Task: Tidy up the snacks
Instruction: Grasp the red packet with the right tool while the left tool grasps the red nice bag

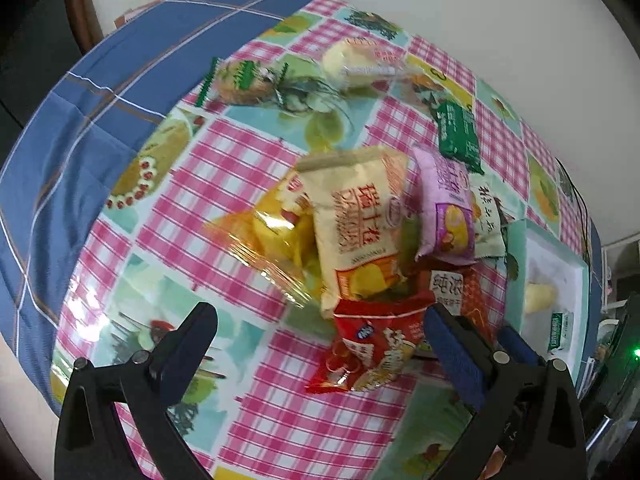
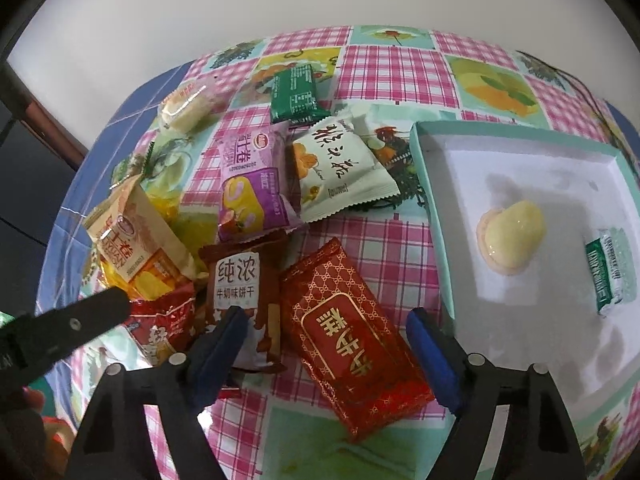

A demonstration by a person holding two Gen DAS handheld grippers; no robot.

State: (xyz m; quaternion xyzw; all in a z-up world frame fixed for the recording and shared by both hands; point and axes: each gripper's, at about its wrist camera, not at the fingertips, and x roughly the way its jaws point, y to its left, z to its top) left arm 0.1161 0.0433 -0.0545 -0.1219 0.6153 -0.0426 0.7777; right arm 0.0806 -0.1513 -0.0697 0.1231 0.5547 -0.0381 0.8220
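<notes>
Pink-checked oilcloth with fruit pictures covers the table [image 2: 384,240], and under it a blue plaid cloth [image 1: 72,152] hangs over the far edge. On the right side sits a shallow box [image 2: 434,216] with a pale teal rim and white floor; inside it lie a clear-wrapped yellowish pastry [image 2: 512,236] and, just beside it, a small green-and-white packet [image 2: 610,272]. The rest of the snacks are heaped loosely on the cloth to the left of the box. Biggest among them is a beige roll-cake bag [image 1: 356,216], propped against a clear bag of yellow pieces [image 1: 276,240]. Next comes a red-and-gold packet [image 2: 352,348] lying flat; the right gripper [image 2: 324,344] hovers over it with its blue-padded fingers spread wide to either side, not touching. A purple packet [image 2: 252,184], a white packet with black script [image 2: 340,168] and a brown milk-biscuit packet [image 2: 240,280] crowd together behind it. The left gripper [image 1: 320,332] is likewise open, above a crumpled red snack bag [image 1: 372,344]. Farther back lie a dark green packet [image 2: 296,94] and a clear-wrapped pale cake [image 2: 186,108].
</notes>
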